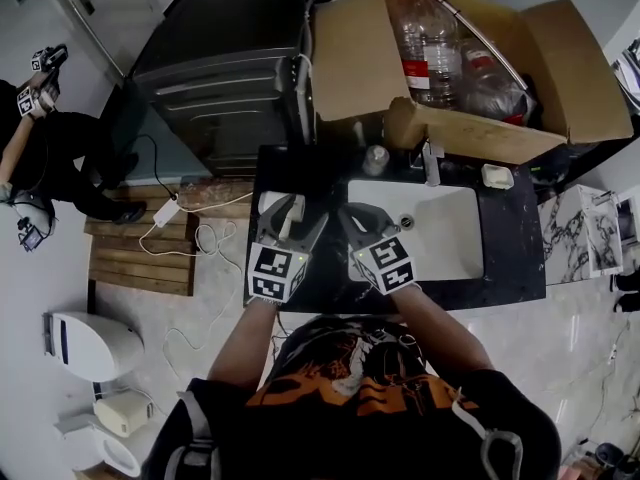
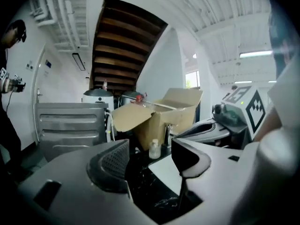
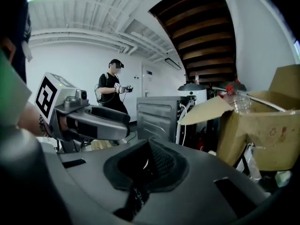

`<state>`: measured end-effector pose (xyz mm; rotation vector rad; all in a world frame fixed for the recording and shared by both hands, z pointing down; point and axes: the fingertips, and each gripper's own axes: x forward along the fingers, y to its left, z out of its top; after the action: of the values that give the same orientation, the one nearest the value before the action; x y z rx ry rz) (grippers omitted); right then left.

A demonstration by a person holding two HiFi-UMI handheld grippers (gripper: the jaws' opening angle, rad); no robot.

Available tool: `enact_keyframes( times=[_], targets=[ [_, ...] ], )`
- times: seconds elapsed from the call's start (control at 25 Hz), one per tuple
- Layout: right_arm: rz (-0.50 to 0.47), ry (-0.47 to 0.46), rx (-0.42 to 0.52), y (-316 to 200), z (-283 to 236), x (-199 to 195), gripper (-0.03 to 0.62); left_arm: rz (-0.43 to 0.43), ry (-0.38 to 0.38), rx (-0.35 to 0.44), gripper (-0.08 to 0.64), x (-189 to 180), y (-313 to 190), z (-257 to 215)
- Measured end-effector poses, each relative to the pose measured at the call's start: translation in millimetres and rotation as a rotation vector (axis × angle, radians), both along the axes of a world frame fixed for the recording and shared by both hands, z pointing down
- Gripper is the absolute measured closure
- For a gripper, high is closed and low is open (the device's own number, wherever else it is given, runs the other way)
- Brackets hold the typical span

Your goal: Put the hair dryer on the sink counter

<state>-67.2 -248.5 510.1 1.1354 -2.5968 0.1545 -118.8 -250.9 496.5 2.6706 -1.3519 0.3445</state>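
A white object that looks like the hair dryer [image 1: 271, 204] lies on the left end of the black sink counter [image 1: 500, 268], and its cord [image 1: 205, 236] trails down to the floor. My left gripper [image 1: 288, 216] hovers right over it and hides part of it. In the left gripper view the left gripper [image 2: 150, 165] is open, with only the counter and the basin edge showing in the gap. My right gripper [image 1: 352, 214] is over the left rim of the white basin [image 1: 440, 233]. In the right gripper view the right gripper [image 3: 147, 161] has its pads together and holds nothing.
An open cardboard box [image 1: 560, 58] with plastic bottles stands behind the counter. A tap [image 1: 431, 160], a small bottle [image 1: 375, 158] and a soap dish [image 1: 497, 176] line the back edge. A grey metal cabinet [image 1: 225, 78], a wooden pallet [image 1: 140, 258] and a person [image 1: 45, 143] are at the left.
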Motion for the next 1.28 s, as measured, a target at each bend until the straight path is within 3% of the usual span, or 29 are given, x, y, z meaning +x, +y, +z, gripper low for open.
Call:
enact_keyframes(
  times=[0.28, 0.6, 0.84, 1.04, 1.28],
  targets=[
    [-0.027, -0.076, 0.166, 21, -87, 3, 0.58, 0.01, 0.136, 0.169, 0.341, 6, 28, -78],
    [-0.036, -0.169, 0.297, 39, -154, 5, 0.58, -0.02, 0.201, 0.304, 0.471, -9, 51, -139],
    [-0.032, -0.209, 0.343, 50, -176, 5, 0.58, -0.016, 0.211, 0.33, 0.536, -16, 63, -153],
    [-0.05, -0.21, 0.372, 61, -185, 1, 0.58, 0.0, 0.262, 0.335, 0.537, -12, 74, -168],
    [-0.038, -0.189, 0.397, 68, -185, -1, 0.58, 0.026, 0.231, 0.357, 0.537, -10, 78, -169]
  ],
)
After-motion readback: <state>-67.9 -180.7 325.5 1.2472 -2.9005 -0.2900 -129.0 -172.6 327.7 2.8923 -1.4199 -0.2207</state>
